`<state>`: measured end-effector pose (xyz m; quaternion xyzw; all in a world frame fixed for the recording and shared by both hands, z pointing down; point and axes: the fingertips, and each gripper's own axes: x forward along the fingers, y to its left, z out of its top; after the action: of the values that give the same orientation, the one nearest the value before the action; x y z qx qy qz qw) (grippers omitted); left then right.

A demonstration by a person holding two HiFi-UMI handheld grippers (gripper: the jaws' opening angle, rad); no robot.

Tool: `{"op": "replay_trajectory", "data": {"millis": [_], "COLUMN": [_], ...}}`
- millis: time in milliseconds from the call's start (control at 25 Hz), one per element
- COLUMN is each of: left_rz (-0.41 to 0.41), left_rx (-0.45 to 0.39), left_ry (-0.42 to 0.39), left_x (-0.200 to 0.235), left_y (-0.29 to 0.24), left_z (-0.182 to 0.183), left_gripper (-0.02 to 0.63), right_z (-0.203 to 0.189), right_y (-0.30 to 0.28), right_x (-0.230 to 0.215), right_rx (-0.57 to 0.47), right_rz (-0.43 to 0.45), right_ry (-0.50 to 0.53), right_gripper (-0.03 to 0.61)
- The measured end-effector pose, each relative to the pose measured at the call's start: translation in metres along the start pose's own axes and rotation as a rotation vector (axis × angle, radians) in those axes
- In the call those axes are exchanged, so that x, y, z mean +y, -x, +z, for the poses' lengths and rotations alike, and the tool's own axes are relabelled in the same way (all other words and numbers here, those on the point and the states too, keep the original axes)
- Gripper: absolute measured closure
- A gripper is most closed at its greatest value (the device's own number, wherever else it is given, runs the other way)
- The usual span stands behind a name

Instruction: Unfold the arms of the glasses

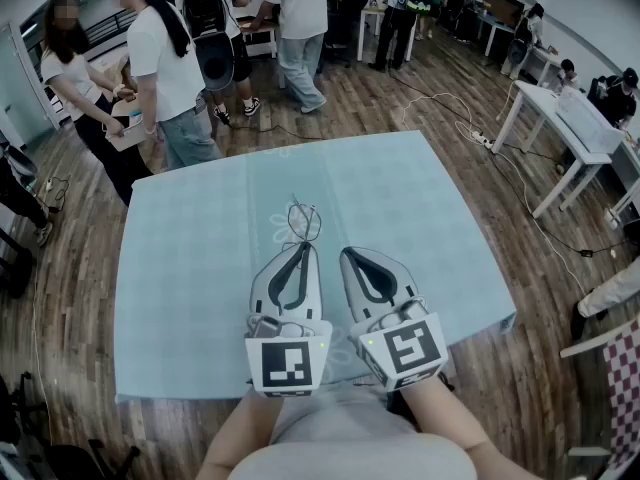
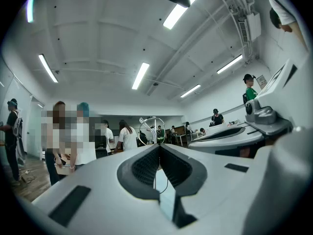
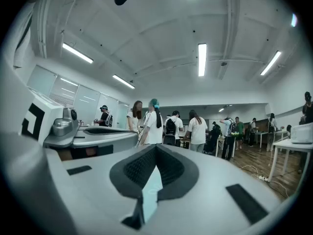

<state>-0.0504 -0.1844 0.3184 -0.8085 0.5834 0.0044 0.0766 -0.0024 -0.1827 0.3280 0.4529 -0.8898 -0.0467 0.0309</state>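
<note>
Closest in, the left gripper (image 1: 304, 247) and right gripper (image 1: 351, 258) sit side by side at the desk's (image 1: 190, 268) near edge, pointing across it. The left jaws are closed on a thin wire part of the glasses (image 1: 303, 220), which stick out from their tips over the middle of the desk; one round rim (image 2: 151, 129) stands above the jaws. I cannot tell whether the arms are folded. The right jaws are pressed together on nothing. Beyond the far edge, people (image 1: 170, 63) stand on the wooden floor (image 1: 440, 98).

Table (image 1: 180, 392), pale blue checked cloth (image 1: 420, 218) spread over it, glasses (image 1: 303, 220) at mid-cloth, contact unclear
</note>
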Motion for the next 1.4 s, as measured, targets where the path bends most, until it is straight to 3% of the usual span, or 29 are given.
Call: {"op": "replay_trajectory", "data": {"millis": [160, 520, 960, 1200, 1400], "left_rz": [0.000, -0.004, -0.140, -0.227, -0.314], "left_rx": [-0.004, 0.008, 0.022, 0.028, 0.036], "left_ry": [-0.032, 0.008, 0.104, 0.204, 0.335], "left_x": [0.005, 0.005, -0.009, -0.015, -0.021], "left_y": [0.000, 0.007, 0.016, 0.015, 0.015], "left_z": [0.006, 0.004, 0.008, 0.009, 0.012], "left_gripper": [0.603, 0.603, 0.603, 0.603, 0.603], "right_z": [0.007, 0.009, 0.004, -0.001, 0.002], "right_y": [-0.004, 0.004, 0.018, 0.020, 0.023], "right_x": [-0.004, 0.001, 0.005, 0.003, 0.000], "right_rx": [0.013, 0.020, -0.006, -0.006, -0.001], "right_rz": [-0.028, -0.036, 0.004, 0.018, 0.007], "right_ry": [0.011, -0.008, -0.069, -0.077, -0.087], "right_gripper": [0.572, 0.572, 0.571, 0.571, 0.571]}}
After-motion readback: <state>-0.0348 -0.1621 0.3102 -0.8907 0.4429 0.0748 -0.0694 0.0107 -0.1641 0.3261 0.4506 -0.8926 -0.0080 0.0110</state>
